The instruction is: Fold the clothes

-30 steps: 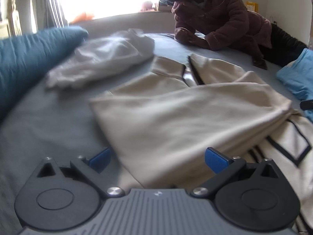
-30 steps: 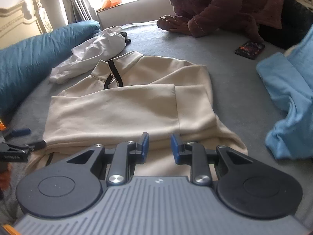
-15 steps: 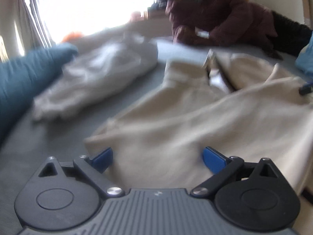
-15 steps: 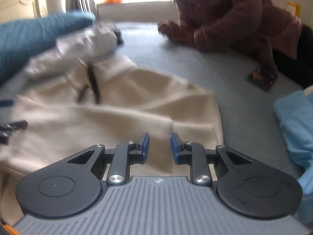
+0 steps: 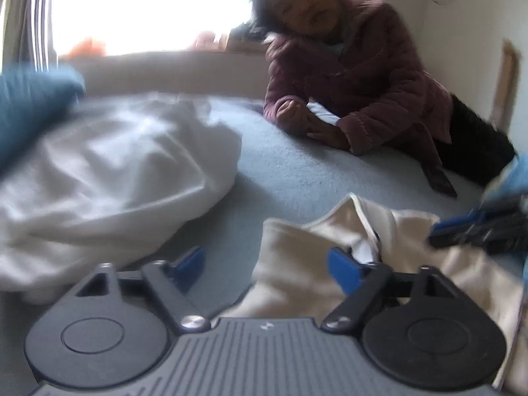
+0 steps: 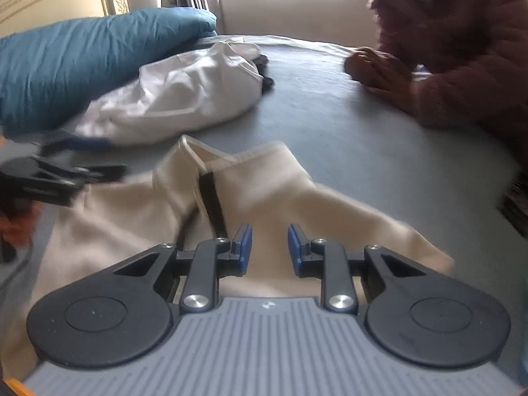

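Both grippers over the beige sweatshirt on the bed.
My left gripper spread wide, right gripper slightly parted, neither pinching fabric; white garment toward bed's far edge.

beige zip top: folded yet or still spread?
Partly folded. In the right wrist view the beige zip top lies rumpled on the bed, collar up; whether its lower half is folded cannot be told.

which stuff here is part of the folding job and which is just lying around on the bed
In the job:
- beige zip-neck sweatshirt
- white garment, likely waiting to be folded
- left gripper, open
- right gripper, open

Just lying about:
- blue pillow
- person in a maroon jacket leaning on the bed
- grey bedsheet
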{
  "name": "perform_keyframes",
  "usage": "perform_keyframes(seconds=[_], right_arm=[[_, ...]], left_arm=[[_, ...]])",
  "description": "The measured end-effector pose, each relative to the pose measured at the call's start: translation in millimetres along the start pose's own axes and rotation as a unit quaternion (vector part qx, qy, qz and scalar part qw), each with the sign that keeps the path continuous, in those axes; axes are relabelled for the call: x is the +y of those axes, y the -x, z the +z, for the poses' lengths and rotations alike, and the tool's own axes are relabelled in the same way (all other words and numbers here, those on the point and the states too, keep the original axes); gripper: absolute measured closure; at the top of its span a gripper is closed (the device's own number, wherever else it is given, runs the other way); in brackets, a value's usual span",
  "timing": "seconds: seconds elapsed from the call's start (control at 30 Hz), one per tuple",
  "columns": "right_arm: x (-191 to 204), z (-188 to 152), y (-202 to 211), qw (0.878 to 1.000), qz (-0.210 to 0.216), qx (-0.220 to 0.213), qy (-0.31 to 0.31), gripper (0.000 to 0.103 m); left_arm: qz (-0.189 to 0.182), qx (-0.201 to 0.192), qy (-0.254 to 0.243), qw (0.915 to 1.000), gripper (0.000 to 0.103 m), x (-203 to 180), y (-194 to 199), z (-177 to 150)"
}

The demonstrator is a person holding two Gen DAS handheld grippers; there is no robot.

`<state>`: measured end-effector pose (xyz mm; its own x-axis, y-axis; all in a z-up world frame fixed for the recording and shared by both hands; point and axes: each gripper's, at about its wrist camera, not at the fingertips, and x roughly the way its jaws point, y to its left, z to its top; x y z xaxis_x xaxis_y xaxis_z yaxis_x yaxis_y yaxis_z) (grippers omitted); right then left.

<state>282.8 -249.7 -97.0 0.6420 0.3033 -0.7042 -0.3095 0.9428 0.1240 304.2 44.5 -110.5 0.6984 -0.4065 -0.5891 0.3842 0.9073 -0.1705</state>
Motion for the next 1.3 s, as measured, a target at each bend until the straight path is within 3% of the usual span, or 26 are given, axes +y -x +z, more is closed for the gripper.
perform_keyframes(seconds=[0.2, 0.33, 0.43, 0.53, 0.63, 0.7, 0.77, 0.83, 1.0, 1.1, 1.2, 1.3], right_arm=[[13.0, 3.1, -55.4, 0.997, 0.036, 0.0, -0.074, 0.094], [11.3, -5.7, -72.2, 0.993, 0.044, 0.002, -0.11, 0.097], [2.2, -10.1, -87.6, 0.985, 0.057, 0.009, -0.164, 0.098], [-5.1, -17.1, -94.1, 0.978, 0.072, 0.008, -0.195, 0.099], [-10.5, -20.2, -92.9, 0.974, 0.09, 0.001, -0.207, 0.098], [-11.9, -19.6, -85.0, 0.975, 0.1, 0.001, -0.2, 0.098], [-13.2, -18.9, -77.0, 0.975, 0.109, 0.001, -0.194, 0.097], [-13.8, -17.5, -67.0, 0.977, 0.115, 0.003, -0.181, 0.095], [2.5, 0.1, -3.6, 0.993, 0.096, 0.035, -0.058, 0.094], [13.6, 15.8, 43.3, 0.993, 0.119, -0.008, -0.01, 0.094], [14.6, 26.8, 65.9, 0.992, 0.108, -0.067, -0.011, 0.094], [15.2, 13.5, 56.0, 0.995, 0.078, -0.061, -0.006, 0.094]], left_arm=[[-0.042, 0.006, 0.047, 0.998, 0.049, 10.4, -25.2, 1.1], [-0.07, 0.01, 0.078, 0.9944, 0.085, 17.3, -42.0, 1.9], [-0.091, 0.013, 0.102, 0.9906, 0.094, 22.5, -54.6, 2.4], [-0.124, -0.011, 0.08, 0.989, 0.096, 13.0, -41.1, 1.1], [-0.15, -0.042, -0.048, 0.9867, 0.095, -24.0, -3.4, -10.3], [-0.151, -0.044, -0.146, 0.9766, 0.095, -48.4, 12.4, -29.2], [-0.153, -0.036, -0.207, 0.9656, 0.095, -61.8, 21.5, -49.0], [-0.151, -0.029, -0.22, 0.9633, 0.094, -64.4, 26.4, -61.2], [-0.15, -0.027, -0.216, 0.9643, 0.094, -60.8, 38.1, -71.0], [-0.149, -0.021, -0.223, 0.9632, 0.094, -60.7, 44.0, -76.9], [-0.149, -0.016, -0.231, 0.9614, 0.094, -59.4, 57.6, -84.9], [-0.15, -0.007, -0.235, 0.9604, 0.094, -59.7, 61.4, -92.6]])
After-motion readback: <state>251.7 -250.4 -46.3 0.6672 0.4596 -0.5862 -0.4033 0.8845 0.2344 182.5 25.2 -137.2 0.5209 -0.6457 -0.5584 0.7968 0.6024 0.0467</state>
